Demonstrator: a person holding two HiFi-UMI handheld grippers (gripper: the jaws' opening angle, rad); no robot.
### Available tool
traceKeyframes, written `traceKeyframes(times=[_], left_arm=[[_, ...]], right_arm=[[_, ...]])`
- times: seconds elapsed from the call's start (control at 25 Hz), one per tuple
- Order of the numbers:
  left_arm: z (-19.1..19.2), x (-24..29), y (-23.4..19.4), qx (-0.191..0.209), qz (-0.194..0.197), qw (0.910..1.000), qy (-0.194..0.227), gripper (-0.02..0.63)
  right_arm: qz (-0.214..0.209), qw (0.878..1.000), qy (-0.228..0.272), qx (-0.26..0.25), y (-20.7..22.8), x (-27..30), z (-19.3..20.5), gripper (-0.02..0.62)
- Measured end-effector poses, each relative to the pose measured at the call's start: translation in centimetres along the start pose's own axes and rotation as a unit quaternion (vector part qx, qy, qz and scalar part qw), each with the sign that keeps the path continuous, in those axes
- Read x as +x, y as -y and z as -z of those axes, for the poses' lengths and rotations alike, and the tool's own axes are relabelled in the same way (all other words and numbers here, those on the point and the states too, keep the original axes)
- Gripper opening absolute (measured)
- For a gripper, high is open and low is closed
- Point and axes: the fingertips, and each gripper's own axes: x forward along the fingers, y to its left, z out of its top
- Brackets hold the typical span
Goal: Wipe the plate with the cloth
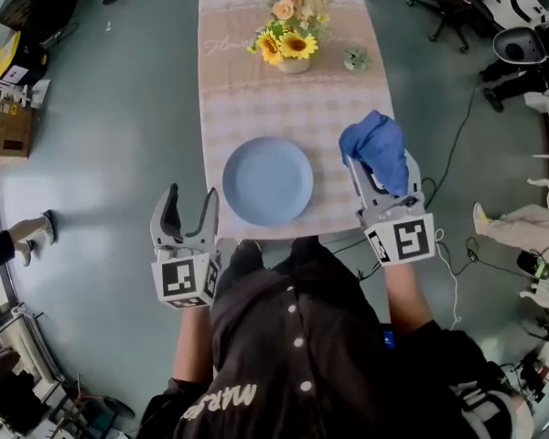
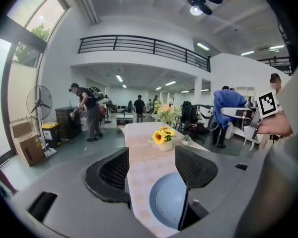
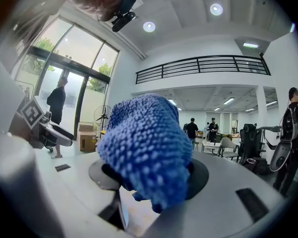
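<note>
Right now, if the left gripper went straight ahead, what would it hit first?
Probably the table's near edge; the blue plate lies just right of the left gripper's line. Held higher, it would reach the sunflower vase; height is unclear.

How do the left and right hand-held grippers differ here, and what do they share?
The left hand-held gripper has its jaws apart and holds nothing; the right hand-held gripper is shut on the blue cloth. The left one sits left of the plate, at the edge of the table; the right one sits right of the plate. Both are built alike and point the same way along the table.
</note>
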Motion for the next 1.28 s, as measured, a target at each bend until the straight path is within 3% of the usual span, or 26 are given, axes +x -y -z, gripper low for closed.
traceKeyframes(times=[0.6,0.84,1.28], left_arm=[[11.2,5.2,-0.4,-0.047,0.02,0.9932,-0.104,0.298],[14.9,6.8,-0.1,-0.068,0.029,0.9876,-0.139,0.298],[21.2,8.9,0.0,-0.102,0.023,0.9757,-0.193,0.264]], right_arm=[[-0.12,0.991,-0.04,-0.049,-6.3,6.7,7.2,0.196],[-0.188,0.967,-0.117,-0.122,-9.3,8.1,12.2,0.197],[-0.259,0.941,-0.171,-0.136,-13.8,10.6,17.6,0.198]])
